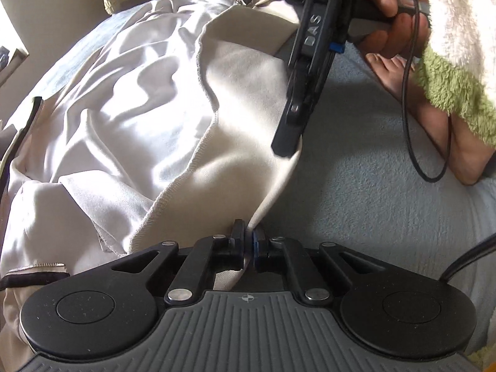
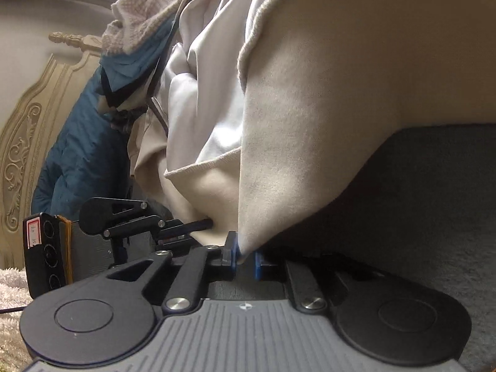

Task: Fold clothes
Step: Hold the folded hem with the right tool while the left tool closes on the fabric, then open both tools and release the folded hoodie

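A cream jacket [image 1: 139,108] with black trim and a zipper lies rumpled on the bed, its pale lining showing. My left gripper [image 1: 249,245] is shut on a fold of its cream hem at the near edge. Further along the same hem, the right gripper [image 1: 286,146] comes in from above, held by a hand [image 1: 390,15]. In the right wrist view the jacket [image 2: 325,93] hangs in front. Its lowest tip sits between the blue pads of my right gripper [image 2: 246,259], which stand slightly apart with a gap showing. The left gripper [image 2: 204,224] pokes into the cloth at the left.
A grey-blue bed cover [image 1: 356,210] lies under the jacket. A bare leg [image 1: 434,124], a green fluffy cloth [image 1: 452,90] and a black cable [image 1: 412,142] are at the right. A blue garment [image 2: 77,155], a knitted cloth [image 2: 139,15] and a carved headboard [image 2: 24,155] are behind.
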Demonstrator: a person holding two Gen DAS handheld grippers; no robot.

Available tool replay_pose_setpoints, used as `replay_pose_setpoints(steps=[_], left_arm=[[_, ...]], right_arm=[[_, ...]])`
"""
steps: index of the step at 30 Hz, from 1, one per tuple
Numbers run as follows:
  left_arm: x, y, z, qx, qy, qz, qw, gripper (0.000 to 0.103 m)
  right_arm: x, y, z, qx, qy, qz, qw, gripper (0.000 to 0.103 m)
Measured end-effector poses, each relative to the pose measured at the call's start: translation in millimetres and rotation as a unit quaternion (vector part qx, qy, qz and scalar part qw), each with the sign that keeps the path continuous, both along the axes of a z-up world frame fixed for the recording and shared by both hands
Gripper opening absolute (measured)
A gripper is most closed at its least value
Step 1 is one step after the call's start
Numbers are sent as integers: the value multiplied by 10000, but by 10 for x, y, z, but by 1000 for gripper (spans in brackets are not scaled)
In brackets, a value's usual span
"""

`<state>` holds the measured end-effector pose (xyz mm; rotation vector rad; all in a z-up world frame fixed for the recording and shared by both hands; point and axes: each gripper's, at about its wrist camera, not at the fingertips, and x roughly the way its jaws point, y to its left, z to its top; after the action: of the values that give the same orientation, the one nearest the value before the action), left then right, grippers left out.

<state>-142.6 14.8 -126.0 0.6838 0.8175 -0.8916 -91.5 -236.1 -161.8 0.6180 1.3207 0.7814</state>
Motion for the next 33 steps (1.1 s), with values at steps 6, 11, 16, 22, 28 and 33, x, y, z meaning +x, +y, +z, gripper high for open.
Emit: replay_pose_setpoints(steps=[6,11,16,22,28,33], left_arm=[[2,62,143,-256,161,69,9995,20],[-23,-107,184,-493,-63,-18,9988,43],[-47,-381,95,-337,-354,-300,9984,50],[-30,-571,-7,-281,-412,-452,9977,50],[-30,-643,-32,-206,-580,-522,9967,11],[22,-627,27,-280,-370,-688,9966,4]], right_arm=[[-100,-824,389,-231,-518,-680,9961,44],[-266,-1819,563,-481,-647,-2579,9628,46],[-343,-2331,306,-361,-242,-4056,9130,47],[-183,-2193,78,-300,-321,-4347,8995,39],[-113,-2089,262,-862,-737,-4183,9012,2],[-210,-2271,581,-1138,-1173,-4296,8881,2]])
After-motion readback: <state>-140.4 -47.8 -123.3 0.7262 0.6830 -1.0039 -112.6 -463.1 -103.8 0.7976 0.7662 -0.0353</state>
